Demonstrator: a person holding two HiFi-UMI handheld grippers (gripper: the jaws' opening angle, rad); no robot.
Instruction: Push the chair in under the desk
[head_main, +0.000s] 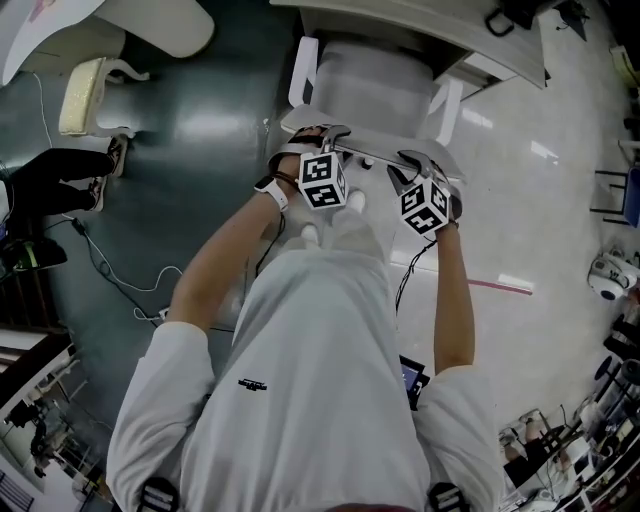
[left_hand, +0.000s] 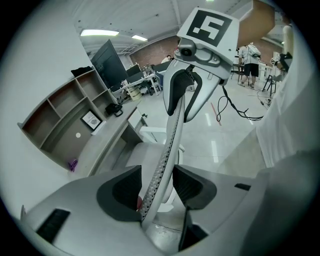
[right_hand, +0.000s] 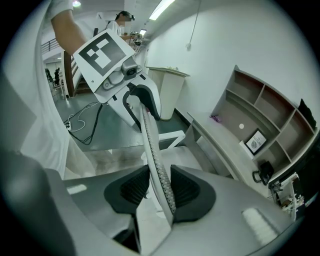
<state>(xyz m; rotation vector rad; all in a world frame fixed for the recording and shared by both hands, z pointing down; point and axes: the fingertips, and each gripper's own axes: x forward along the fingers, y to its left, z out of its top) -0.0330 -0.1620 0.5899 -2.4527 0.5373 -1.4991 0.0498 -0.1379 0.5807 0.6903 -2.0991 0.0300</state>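
Observation:
A white office chair (head_main: 370, 85) stands with its seat partly under the pale desk (head_main: 400, 20) at the top of the head view. The thin top edge of its backrest (head_main: 375, 155) runs across in front of me. My left gripper (head_main: 335, 135) is shut on the left part of that edge, and my right gripper (head_main: 415, 162) on the right part. In the left gripper view the perforated backrest edge (left_hand: 172, 135) passes between the dark pads (left_hand: 122, 190) of the left gripper (left_hand: 157, 187). In the right gripper view the edge (right_hand: 150, 135) sits between the pads of the right gripper (right_hand: 159, 187).
A second pale chair (head_main: 85, 95) and a person's dark leg and shoe (head_main: 60, 175) are at the left. Cables (head_main: 110, 270) trail over the floor. A pink strip (head_main: 495, 285) marks the floor at the right. Curved shelving (right_hand: 265, 115) rises behind the desk top (right_hand: 220, 145).

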